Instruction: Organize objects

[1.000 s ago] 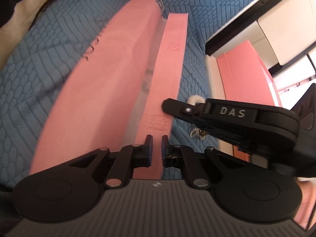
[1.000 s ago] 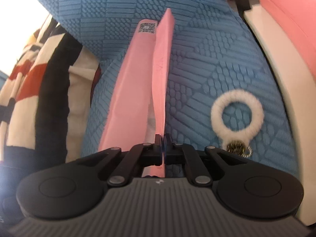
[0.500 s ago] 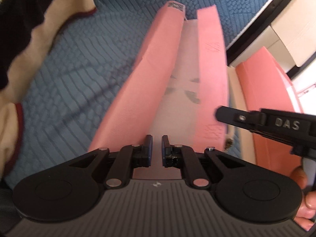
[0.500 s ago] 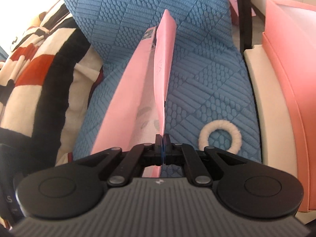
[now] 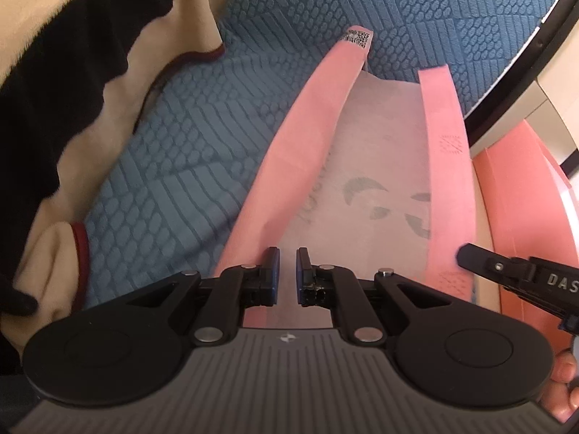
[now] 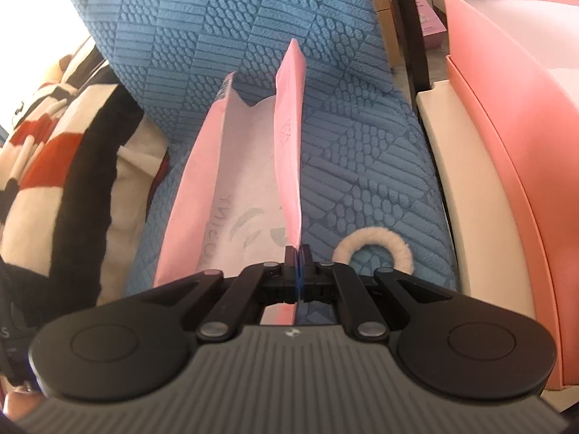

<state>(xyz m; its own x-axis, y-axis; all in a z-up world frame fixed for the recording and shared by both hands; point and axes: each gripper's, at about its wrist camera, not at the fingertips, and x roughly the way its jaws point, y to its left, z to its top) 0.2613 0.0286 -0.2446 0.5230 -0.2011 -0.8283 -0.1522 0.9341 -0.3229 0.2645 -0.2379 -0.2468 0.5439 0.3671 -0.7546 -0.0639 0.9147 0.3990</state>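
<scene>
A flat pink package (image 5: 307, 137) lies lengthwise on the blue quilted cover (image 5: 163, 152), its top spread apart. White printed tissue (image 5: 380, 166) shows inside it. My right gripper (image 6: 298, 275) is shut on the near end of the package's right flap (image 6: 289, 144), which stands on edge. In the left wrist view that gripper's fingertip (image 5: 470, 255) touches the same flap (image 5: 448, 166). My left gripper (image 5: 287, 275) is shut to a thin gap over the package's near end, beside the left flap's edge. I cannot tell whether it pinches anything.
A fluffy white ring (image 6: 372, 249) lies on the cover right of the package. A pink box (image 6: 506, 144) on a cream ledge (image 6: 441, 152) borders the right side. A black, cream and red blanket (image 6: 54, 144) is bunched on the left. A person's fingers (image 5: 564, 390) show at bottom right.
The two flaps have spread apart: the right flap moved right with my right gripper and the white tissue came into view. The left view tipped up, so the blanket shows more.
</scene>
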